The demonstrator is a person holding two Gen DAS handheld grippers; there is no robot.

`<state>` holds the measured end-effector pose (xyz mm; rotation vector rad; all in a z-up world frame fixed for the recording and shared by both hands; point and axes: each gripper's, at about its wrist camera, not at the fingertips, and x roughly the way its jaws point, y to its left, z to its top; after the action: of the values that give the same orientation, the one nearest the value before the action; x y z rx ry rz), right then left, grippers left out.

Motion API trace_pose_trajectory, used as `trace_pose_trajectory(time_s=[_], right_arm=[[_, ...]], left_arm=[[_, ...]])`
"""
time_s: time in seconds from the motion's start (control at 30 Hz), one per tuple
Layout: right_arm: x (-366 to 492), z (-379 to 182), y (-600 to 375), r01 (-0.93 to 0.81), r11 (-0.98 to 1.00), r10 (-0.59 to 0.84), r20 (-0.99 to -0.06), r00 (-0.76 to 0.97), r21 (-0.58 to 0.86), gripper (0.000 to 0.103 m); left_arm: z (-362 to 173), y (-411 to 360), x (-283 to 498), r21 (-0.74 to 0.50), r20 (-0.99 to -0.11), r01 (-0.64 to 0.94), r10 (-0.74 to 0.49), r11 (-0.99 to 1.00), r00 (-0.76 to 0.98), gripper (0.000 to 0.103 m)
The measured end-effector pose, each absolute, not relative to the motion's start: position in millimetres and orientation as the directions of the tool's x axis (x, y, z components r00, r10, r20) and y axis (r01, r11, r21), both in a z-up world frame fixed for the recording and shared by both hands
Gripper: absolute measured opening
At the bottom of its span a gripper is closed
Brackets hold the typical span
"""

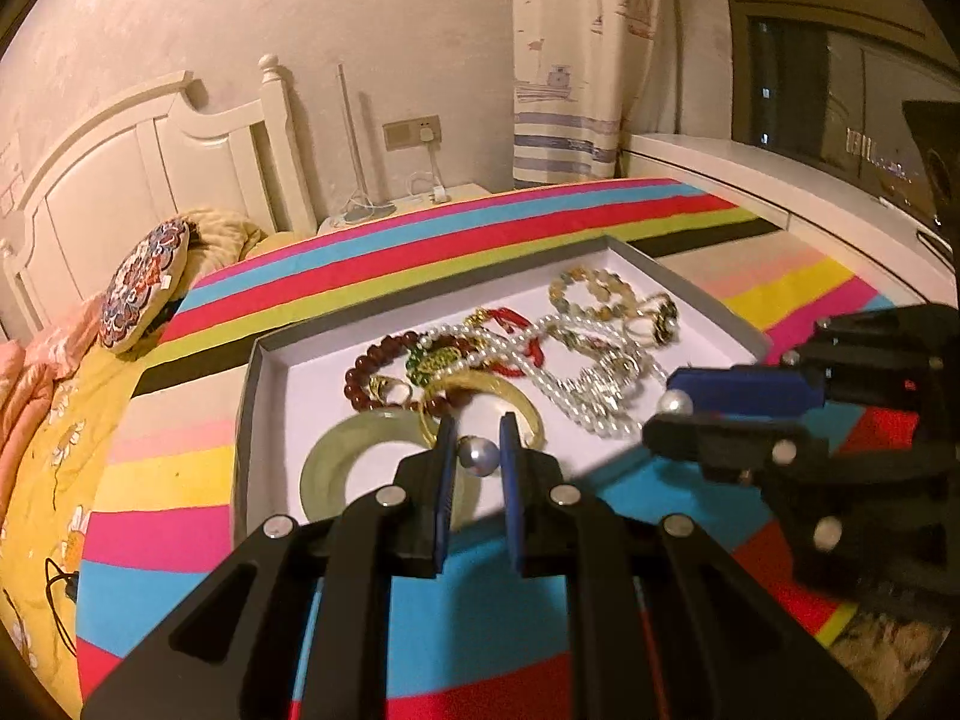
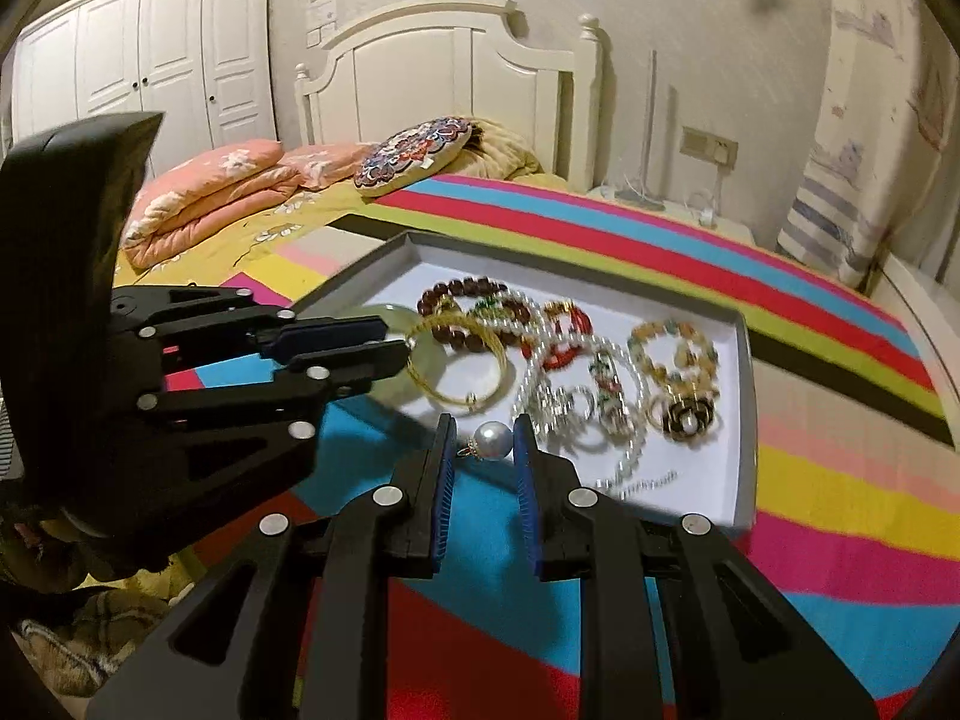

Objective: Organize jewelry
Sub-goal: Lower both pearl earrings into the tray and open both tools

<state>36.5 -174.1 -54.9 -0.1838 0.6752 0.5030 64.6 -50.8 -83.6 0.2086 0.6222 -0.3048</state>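
Left wrist view: close, looks along its fingers (image 1: 445,456) toward the curtain corner. Right wrist view: close, faces the headboard (image 2: 456,78). Shared: jewelry tray (image 1: 264,360) (image 2: 744,360), striped bed cover (image 1: 420,240), each other's gripper.

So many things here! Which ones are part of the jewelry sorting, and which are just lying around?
Part of the job: shallow white box, pale green jade bangle, gold wire bangle, white pearl necklace, left gripper, right gripper.

Lying about: round patterned cushion, folded pink quilt.
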Motion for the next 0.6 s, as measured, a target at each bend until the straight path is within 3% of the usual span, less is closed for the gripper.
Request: trace_pose_trajectory(time_s=[0.6], right_arm=[[81, -64, -148, -0.483, 0.875, 0.334, -0.671, 0.662, -0.040, 0.020]], left_arm=[[-82, -40, 113, 0.091, -0.618, 0.205, -0.106, 0.975, 0.779, 0.014]])
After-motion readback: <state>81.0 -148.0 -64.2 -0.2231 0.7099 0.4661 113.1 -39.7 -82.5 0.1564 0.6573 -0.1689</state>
